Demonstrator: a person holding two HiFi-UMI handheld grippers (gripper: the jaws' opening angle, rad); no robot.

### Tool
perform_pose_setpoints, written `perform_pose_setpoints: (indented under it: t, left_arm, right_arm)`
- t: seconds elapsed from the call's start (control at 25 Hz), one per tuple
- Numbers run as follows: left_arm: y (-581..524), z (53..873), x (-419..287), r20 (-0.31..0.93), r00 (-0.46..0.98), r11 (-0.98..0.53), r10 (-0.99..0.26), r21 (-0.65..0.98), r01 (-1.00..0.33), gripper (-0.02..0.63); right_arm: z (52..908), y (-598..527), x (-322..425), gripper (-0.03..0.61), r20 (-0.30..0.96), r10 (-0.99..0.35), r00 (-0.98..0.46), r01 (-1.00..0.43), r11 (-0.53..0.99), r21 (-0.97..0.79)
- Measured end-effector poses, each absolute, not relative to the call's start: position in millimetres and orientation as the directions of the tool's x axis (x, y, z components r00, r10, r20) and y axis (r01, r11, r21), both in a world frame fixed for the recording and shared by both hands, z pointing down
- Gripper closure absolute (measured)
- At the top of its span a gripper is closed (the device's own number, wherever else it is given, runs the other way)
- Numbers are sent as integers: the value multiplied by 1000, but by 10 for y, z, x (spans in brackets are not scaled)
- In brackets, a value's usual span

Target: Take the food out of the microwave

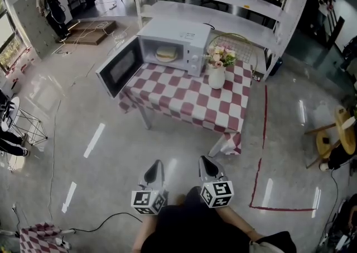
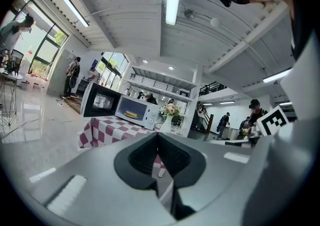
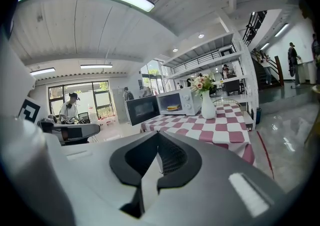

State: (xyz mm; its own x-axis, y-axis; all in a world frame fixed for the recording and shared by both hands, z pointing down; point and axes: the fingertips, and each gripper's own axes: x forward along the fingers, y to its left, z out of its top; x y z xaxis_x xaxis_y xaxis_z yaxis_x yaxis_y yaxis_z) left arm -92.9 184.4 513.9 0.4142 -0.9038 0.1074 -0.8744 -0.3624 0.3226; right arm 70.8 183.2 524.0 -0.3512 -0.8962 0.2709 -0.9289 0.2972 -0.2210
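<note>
A white microwave (image 1: 177, 44) stands at the back left of a red-and-white checked table (image 1: 189, 101). Its door (image 1: 119, 66) hangs wide open to the left. Inside lies the food (image 1: 166, 53), a pale round cake-like piece on a plate. My two grippers hang low over the floor, well short of the table: left gripper (image 1: 157, 165), right gripper (image 1: 205, 161). Both are shut with nothing between the jaws. The left gripper view shows the food (image 2: 131, 113) far beyond the shut left gripper (image 2: 157, 137). The right gripper view shows the food (image 3: 173, 108) beyond the shut right gripper (image 3: 158, 142).
A white vase of flowers (image 1: 216, 72) stands on the table right of the microwave. White shelving (image 1: 223, 3) and a wire chair (image 1: 241, 45) are behind the table. Red tape (image 1: 261, 151) marks the floor at right. A person (image 1: 51, 12) stands far left.
</note>
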Motion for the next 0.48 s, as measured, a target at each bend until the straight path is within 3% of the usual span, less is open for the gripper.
perform_pose_setpoints:
  t: [0.48]
  left_arm:
    - [1920,5233,-1010,133,385,-331,-913,310,-891,603]
  right_arm:
    - [5284,1879,683,577,270,-889,-371,-917,304,-258]
